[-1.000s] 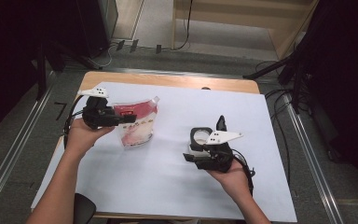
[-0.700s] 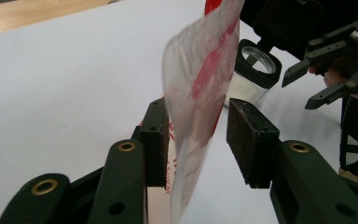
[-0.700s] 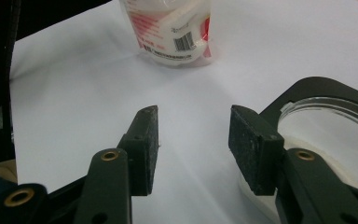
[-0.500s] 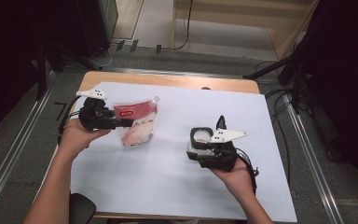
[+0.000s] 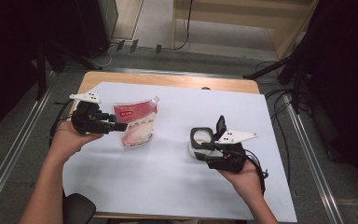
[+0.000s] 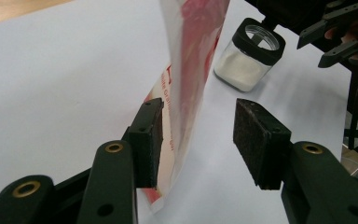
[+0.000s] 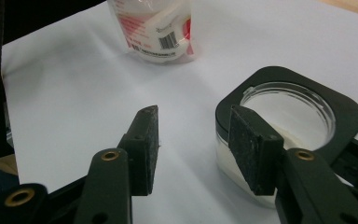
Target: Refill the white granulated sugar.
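Left hand-held gripper [image 5: 121, 126] had just been opening its jaws: the red-and-white refill pouch [image 5: 136, 122] still stood between them, edge-on in the left gripper view [image 6: 186, 93], with one pad [image 6: 151, 140] against its printed face and the other pad clear, so the pinch was let go. A second earlier the pouch hung tipped in that grip; now it rested on the white sheet [image 5: 168, 186] over the counter, just ahead of the left jaws. Right hand-held gripper [image 5: 204, 154] held partly open beside the open black-rimmed glass jar [image 5: 201, 140] of white powder; one pad [image 7: 251, 149] lay against the jar wall [image 7: 233, 163], the other stood well off, gripping nothing. Judged: the pouch was being set down, probably for a fresh grip before pouring; a standing pouch could topple.
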